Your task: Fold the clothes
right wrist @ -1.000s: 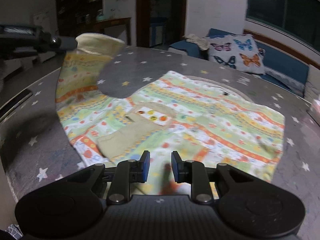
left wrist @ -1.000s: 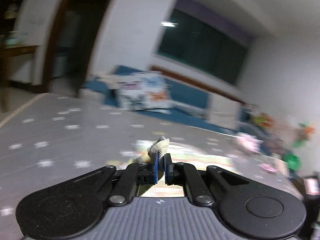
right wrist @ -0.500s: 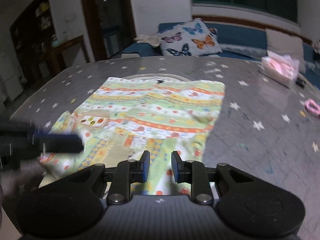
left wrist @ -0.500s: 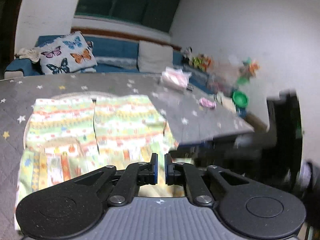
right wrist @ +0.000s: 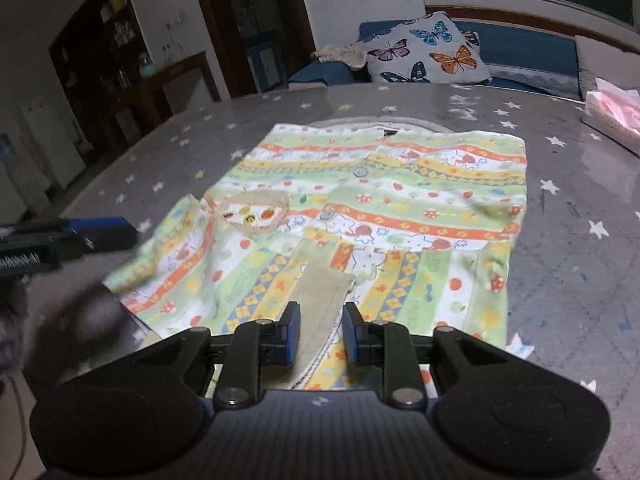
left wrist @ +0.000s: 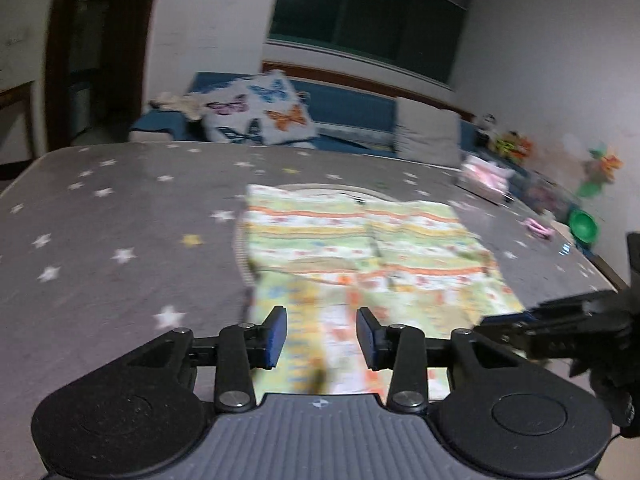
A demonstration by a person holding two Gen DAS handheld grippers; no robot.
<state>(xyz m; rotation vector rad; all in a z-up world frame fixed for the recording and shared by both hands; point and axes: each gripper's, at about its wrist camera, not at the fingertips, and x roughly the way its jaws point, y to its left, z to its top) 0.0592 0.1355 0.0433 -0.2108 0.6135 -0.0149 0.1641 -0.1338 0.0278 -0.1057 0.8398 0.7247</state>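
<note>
A child's shirt (right wrist: 384,208) with green, yellow and orange stripes lies flat on the grey star-patterned table (right wrist: 580,240), sleeves folded in over its lower part. It also shows in the left wrist view (left wrist: 360,248). My left gripper (left wrist: 322,336) is open and empty above the shirt's near edge. My right gripper (right wrist: 319,332) is open and empty above the near hem, over a beige cuff (right wrist: 320,292). The right gripper shows at the right in the left wrist view (left wrist: 560,324); the left gripper shows at the left in the right wrist view (right wrist: 68,236).
A pink packet (right wrist: 612,112) lies at the table's far right. A green bowl (left wrist: 583,226) and small toys sit by the right edge. A blue sofa with a butterfly cushion (right wrist: 428,54) stands behind the table. A dark cabinet (right wrist: 104,64) is at the left.
My left gripper let go of the sleeve, opened wide and swung back to face the shirt. The sleeve now lies folded on the shirt. My right gripper stayed open, hovering over the hem.
</note>
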